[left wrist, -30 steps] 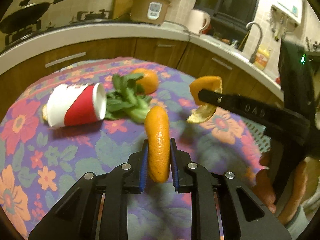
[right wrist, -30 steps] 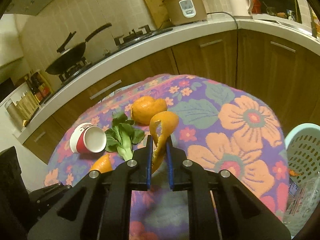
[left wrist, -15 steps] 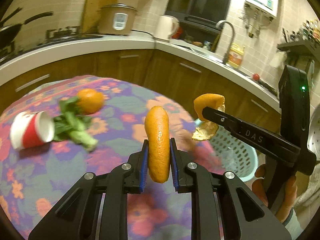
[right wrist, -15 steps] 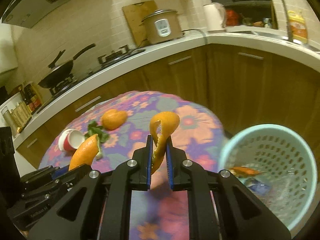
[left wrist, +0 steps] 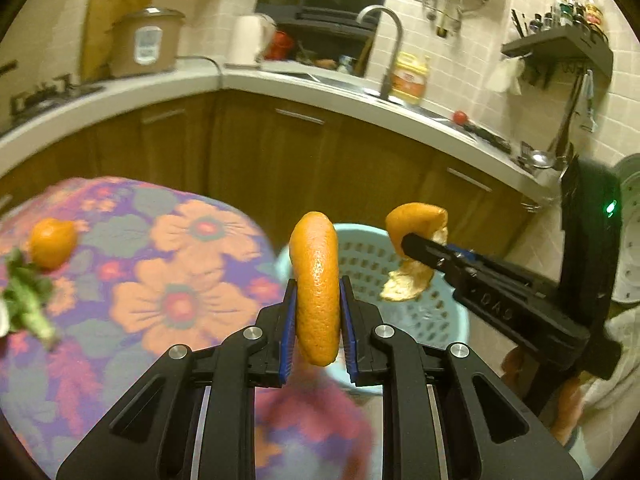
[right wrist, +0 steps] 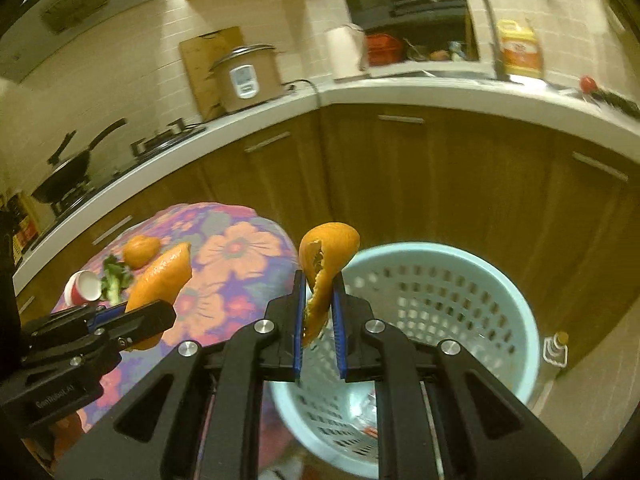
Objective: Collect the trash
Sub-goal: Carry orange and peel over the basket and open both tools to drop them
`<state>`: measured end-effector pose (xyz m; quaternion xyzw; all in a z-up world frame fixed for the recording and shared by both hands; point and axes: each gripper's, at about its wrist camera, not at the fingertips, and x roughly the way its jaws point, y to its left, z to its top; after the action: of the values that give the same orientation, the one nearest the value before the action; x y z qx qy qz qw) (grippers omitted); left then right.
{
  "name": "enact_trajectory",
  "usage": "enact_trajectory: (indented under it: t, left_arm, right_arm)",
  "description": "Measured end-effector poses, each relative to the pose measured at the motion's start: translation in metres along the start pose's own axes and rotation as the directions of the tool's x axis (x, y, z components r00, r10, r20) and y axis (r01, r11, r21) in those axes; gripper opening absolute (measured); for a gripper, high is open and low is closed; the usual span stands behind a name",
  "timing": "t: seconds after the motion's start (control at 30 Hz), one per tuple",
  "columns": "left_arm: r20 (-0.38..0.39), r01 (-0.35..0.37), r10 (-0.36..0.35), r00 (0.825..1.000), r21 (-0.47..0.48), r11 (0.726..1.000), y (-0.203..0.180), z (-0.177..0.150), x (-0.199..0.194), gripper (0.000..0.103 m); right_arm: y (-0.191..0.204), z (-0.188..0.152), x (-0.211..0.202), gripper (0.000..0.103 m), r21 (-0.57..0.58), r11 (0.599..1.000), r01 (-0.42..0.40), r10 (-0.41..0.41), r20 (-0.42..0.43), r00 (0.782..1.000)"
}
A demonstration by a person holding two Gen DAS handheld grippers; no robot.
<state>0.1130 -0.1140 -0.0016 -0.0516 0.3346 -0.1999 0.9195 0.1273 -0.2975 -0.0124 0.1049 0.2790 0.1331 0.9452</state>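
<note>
Both grippers have swung away from the flowered tabletop (left wrist: 120,280) toward the light-blue basket (right wrist: 516,316), which now fills more of each view. Left gripper (left wrist: 318,320): jaws clenched on a long orange peel (left wrist: 316,280), held upright. Right gripper (right wrist: 318,316): jaws clenched on a curled peel (right wrist: 326,252) above the basket's near rim. Inside the basket lie scraps, too blurred to name. Farther back on the tabletop rest greens (right wrist: 114,278), a whole orange (right wrist: 140,251) and a tipped red cup (right wrist: 82,286).
</note>
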Motion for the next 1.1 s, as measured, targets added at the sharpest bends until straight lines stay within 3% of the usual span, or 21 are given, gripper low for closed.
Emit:
enact_trajectory:
  t: [0.27,0.53,0.63,0.7,0.8,0.87,1.1]
  left_arm:
    - [-0.120,0.058,-0.056,0.991,0.015,0.998,-0.028,-0.001,0.054,0.019]
    - [-0.157,0.061,-0.055,0.986,0.032,0.998,-0.039,-0.003,0.074,0.022]
    - [-0.165,0.062,-0.056,0.985,0.032,0.998,-0.037,-0.003,0.076,0.026]
    - [-0.167,0.059,-0.052,0.985,0.034,0.998,-0.036,-0.004,0.076,0.037]
    - [-0.150,0.055,-0.050,0.987,0.032,0.998,-0.037,-0.003,0.072,0.045]
    - [-0.143,0.059,-0.054,0.988,0.030,0.998,-0.037,-0.001,0.069,0.047]
    - [-0.109,0.061,-0.061,0.992,-0.005,0.998,-0.026,0.003,0.054,0.050]
  right_arm:
    - [-0.047,-0.016,0.013,0.010,0.095,0.994,0.053,-0.047,-0.065,0.997]
    - [-0.058,-0.019,0.019,0.010,0.114,0.991,0.069,-0.059,-0.084,0.995]
    - [-0.060,-0.020,0.021,0.010,0.120,0.990,0.079,-0.068,-0.093,0.993]
    - [-0.064,-0.021,0.023,0.012,0.136,0.987,0.086,-0.071,-0.108,0.992]
    - [-0.069,-0.023,0.024,0.028,0.169,0.981,0.092,-0.072,-0.119,0.990]
    - [-0.074,-0.023,0.020,0.054,0.194,0.977,0.091,-0.071,-0.108,0.992]
    - [-0.072,-0.017,0.006,0.055,0.188,0.978,0.090,-0.078,-0.073,0.994]
